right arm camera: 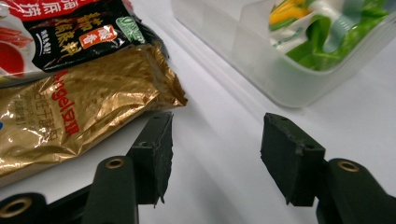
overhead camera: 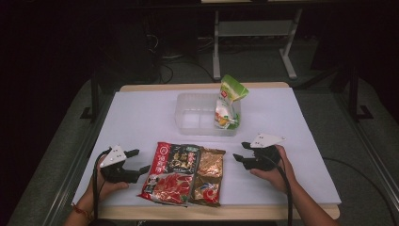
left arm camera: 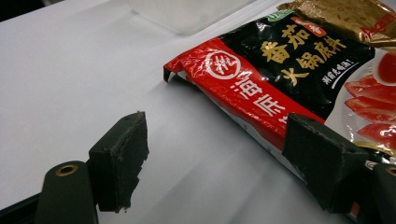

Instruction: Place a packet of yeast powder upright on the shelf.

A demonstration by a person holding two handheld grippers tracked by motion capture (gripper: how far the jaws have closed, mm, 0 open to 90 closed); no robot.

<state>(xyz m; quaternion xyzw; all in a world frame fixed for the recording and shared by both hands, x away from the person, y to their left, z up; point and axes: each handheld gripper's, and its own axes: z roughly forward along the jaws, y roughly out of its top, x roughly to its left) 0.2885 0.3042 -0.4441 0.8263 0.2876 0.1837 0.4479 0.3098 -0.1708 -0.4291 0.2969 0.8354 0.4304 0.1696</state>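
The left gripper (overhead camera: 141,161) rests on the white table (overhead camera: 141,113) with its jaws spread and nothing between them; the red-and-black sachet (overhead camera: 170,173) lies just beyond the jaw on the sachet's side, its near edge lifted slightly off the surface. The right gripper (overhead camera: 238,151) also stands spread and holds nothing; the gold sachet (overhead camera: 208,175) lies just beside the jaw nearest it, and the clear plastic tub (overhead camera: 188,123), with the green-and-white pouch (overhead camera: 229,104) leaning inside, sits ahead of the jaws.

Judged step: approach and pick a sachet for transfer to the tub. Keep the jaws wide; slide one pad under the raised edge or corner; close on the crimped seam, not the filled belly; lift level to avoid a slip.

Legible print: large yellow Chinese characters on the black panel (left arm camera: 299,58), a circular white logo on the red band (left arm camera: 224,65); "Angel" on the gold foil (right arm camera: 70,116).
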